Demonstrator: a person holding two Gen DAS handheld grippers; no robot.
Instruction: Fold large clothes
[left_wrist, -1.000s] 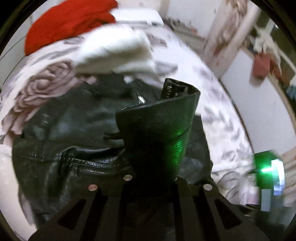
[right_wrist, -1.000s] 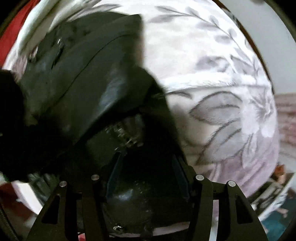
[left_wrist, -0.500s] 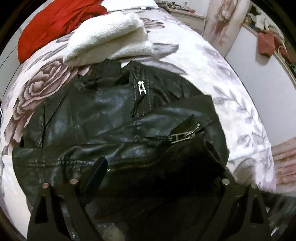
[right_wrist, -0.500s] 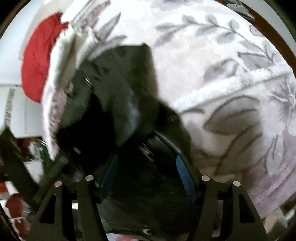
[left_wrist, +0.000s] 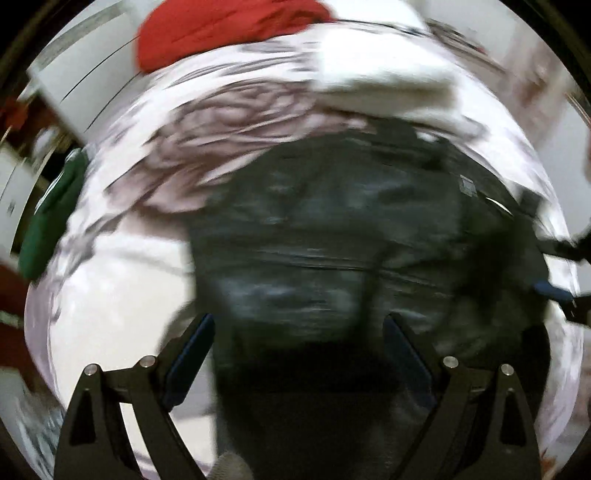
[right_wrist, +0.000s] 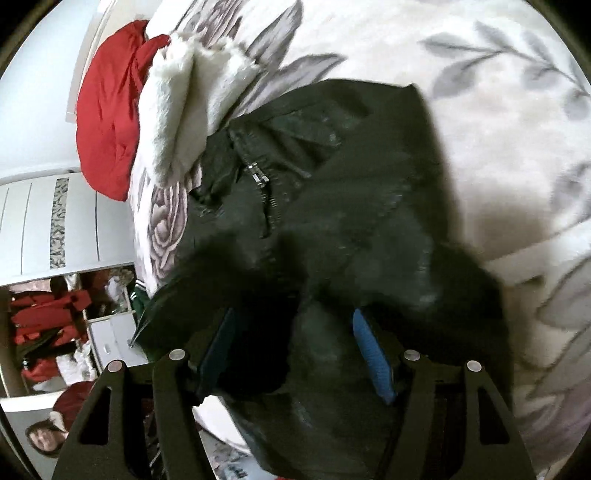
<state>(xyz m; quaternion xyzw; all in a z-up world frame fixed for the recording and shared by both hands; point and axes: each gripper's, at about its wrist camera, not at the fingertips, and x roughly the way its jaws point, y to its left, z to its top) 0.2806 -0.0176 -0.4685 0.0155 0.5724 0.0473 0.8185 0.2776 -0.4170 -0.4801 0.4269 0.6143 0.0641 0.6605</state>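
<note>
A black leather jacket lies partly folded on a floral bedspread. The left wrist view is blurred by motion. My left gripper is open, its blue-padded fingers apart just above the jacket's near edge, holding nothing. In the right wrist view the jacket shows its zipper and collar. My right gripper is open, fingers spread over the jacket's near part, with the blue pad showing. I cannot tell whether the pads touch the leather. The right gripper's tip also shows at the left view's right edge.
A folded white fleece garment and a red garment lie at the bed's far end. A green item sits at the bed's left edge. White wardrobe doors and hanging red clothes stand beside the bed.
My left gripper let go of the jacket sleeve it held a second ago, opened, and swung left. My right gripper opened too and drew back; the folded sleeve now lies on the jacket.
</note>
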